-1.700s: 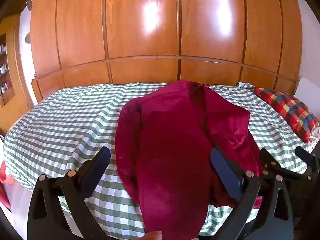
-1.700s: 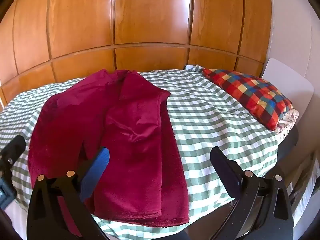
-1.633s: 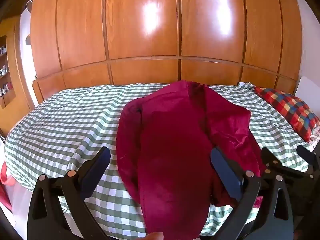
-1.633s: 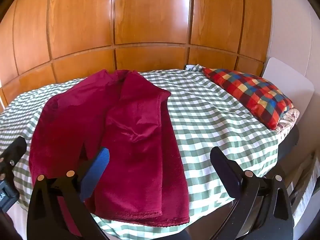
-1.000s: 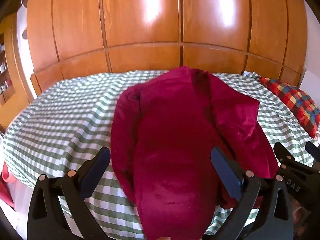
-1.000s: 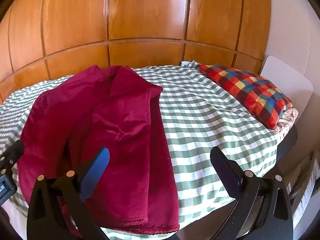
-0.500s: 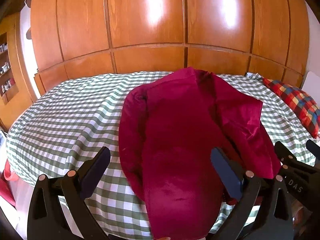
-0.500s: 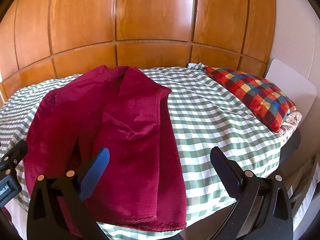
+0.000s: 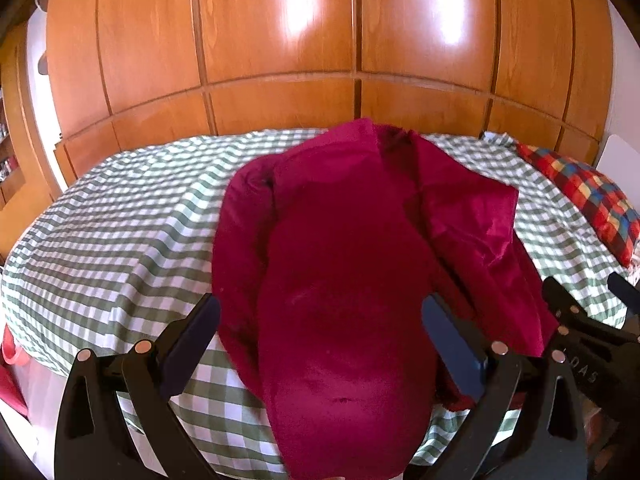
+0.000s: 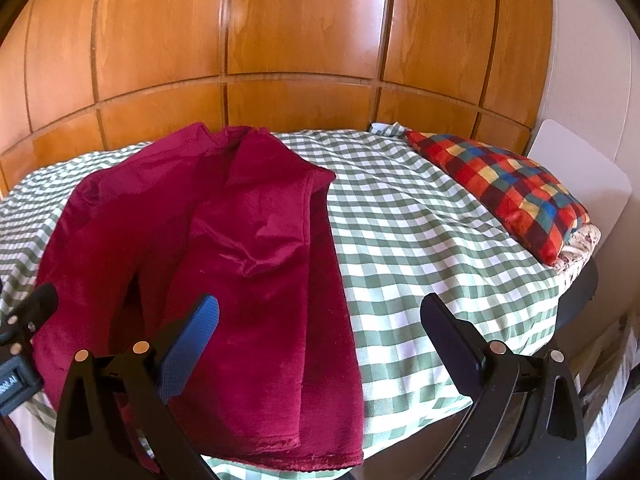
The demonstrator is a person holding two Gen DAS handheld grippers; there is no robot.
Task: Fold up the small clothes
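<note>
Garment point(image 9: 344, 280) lies on bed point(image 9: 120, 232) beneath both spread, empty hand-held grippers, left point(image 9: 320, 324) and right point(image 10: 320, 320).

A wall of glossy orange-brown wooden wardrobe doors point(image 9: 280, 40) fills the background, split into tall upper panels and a lower row, with two bright patches of light reflected off the varnish. In front of it stands a bed point(image 10: 420, 220) covered with a green-and-white checked sheet, and a multicoloured checked pillow point(image 10: 508, 184) lies at its right end against a white headboard point(image 10: 580, 168) (a plain pale wall rises beside it). At the far left edge, wooden shelves point(image 9: 8, 148) show only dimly.
</note>
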